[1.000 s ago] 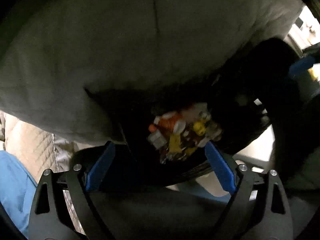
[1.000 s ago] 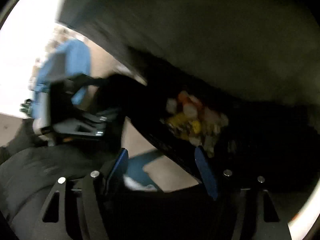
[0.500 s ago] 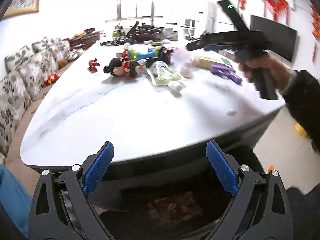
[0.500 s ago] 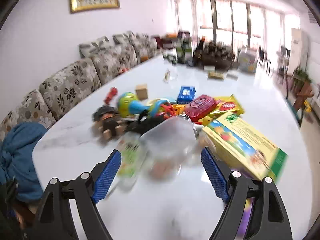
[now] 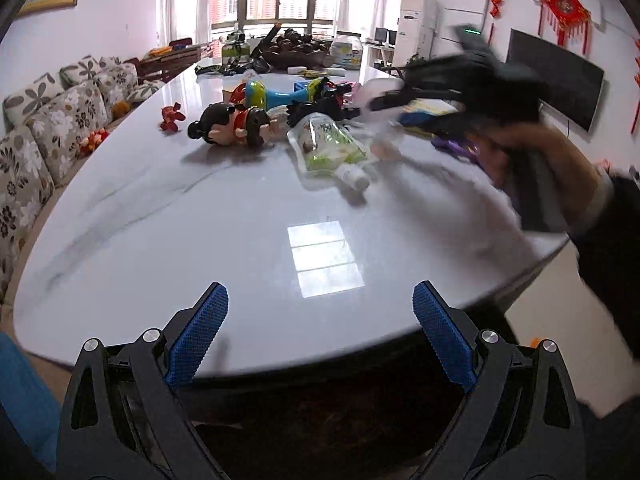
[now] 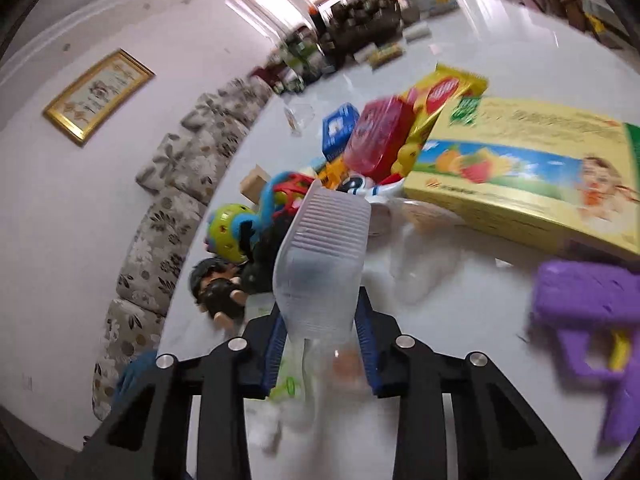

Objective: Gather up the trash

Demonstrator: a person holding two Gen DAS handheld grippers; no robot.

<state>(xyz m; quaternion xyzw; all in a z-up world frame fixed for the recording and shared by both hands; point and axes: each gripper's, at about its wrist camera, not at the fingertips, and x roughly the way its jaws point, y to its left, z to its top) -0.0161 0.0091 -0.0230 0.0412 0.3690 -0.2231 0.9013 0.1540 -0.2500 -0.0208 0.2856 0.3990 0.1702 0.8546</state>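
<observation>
A clear ribbed plastic cup stands between the blue pads of my right gripper, whose jaws are closing and press its lower sides. In the left wrist view that gripper is blurred over the clutter at the table's far right, in a person's hand. A green snack pouch and a small white bottle lie on the white table. My left gripper is open and empty at the table's near edge, above a dark bag opening.
Toys crowd the table's middle: a doll, a blue-green toy and a purple toy gun. A yellow box and snack packets lie beyond the cup. A flowered sofa runs along the left.
Both grippers rose out of the dark trash bag to table height. The right gripper reached into the clutter and its jaws narrowed around the clear cup.
</observation>
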